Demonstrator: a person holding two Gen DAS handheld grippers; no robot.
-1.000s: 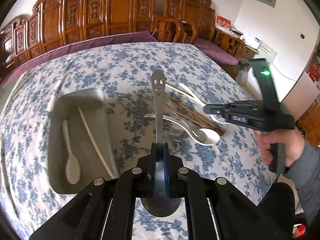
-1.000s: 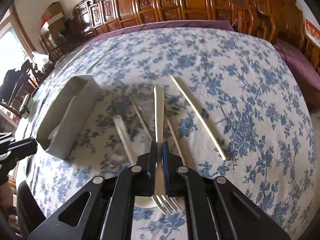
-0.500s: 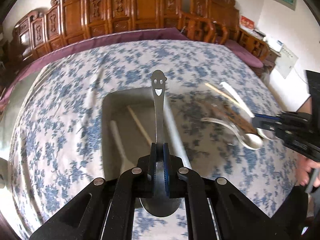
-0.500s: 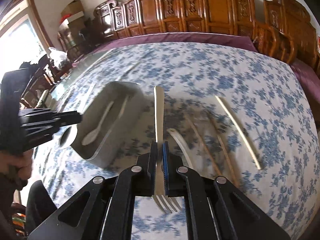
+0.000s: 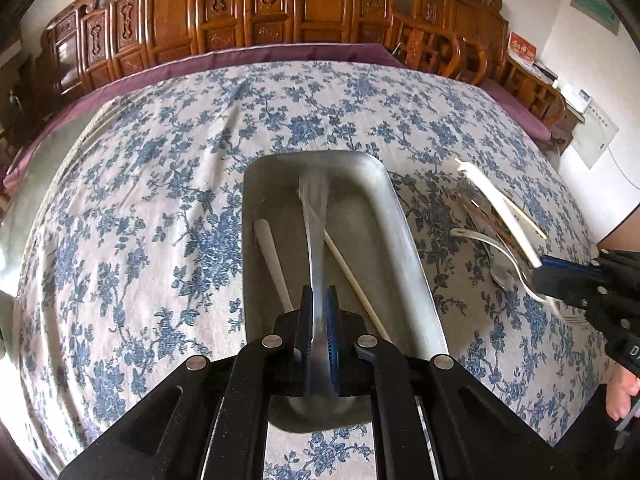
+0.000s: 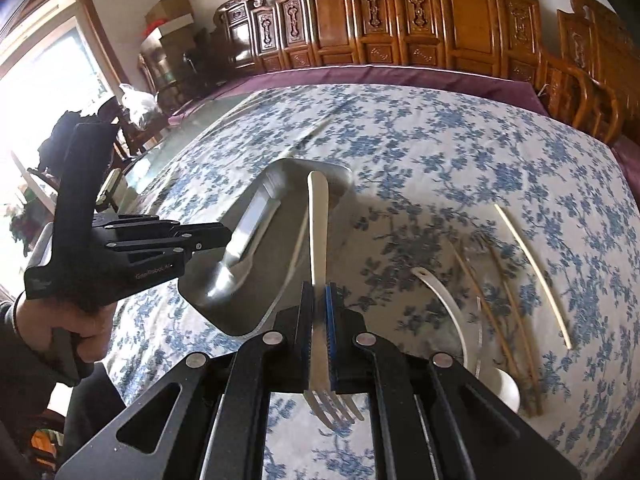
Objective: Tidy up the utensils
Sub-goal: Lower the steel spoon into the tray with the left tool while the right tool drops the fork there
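My left gripper (image 5: 319, 300) is shut on a metal spoon (image 5: 314, 216), whose blurred handle points out over the grey metal tray (image 5: 404, 240). The tray holds a white spoon (image 5: 272, 256) and a pale chopstick (image 5: 352, 280). In the right wrist view the left gripper (image 6: 224, 236) holds the metal spoon (image 6: 248, 224) above the tray (image 6: 224, 316). My right gripper (image 6: 319, 296) is shut on a white-handled fork (image 6: 318, 216), tines toward the camera, its handle reaching over the tray's right edge. The right gripper (image 5: 540, 276) also shows at the right in the left wrist view.
On the blue-flowered tablecloth (image 6: 440, 152) right of the tray lie a white spoon (image 6: 452, 308), brown chopsticks (image 6: 504, 312) and a pale chopstick (image 6: 532, 272). Carved wooden chairs (image 5: 260, 8) line the far side of the table.
Both grippers have swung left from the utensil pile to the tray. The metal spoon now hangs over the tray's inside and the fork's handle reaches its right edge.
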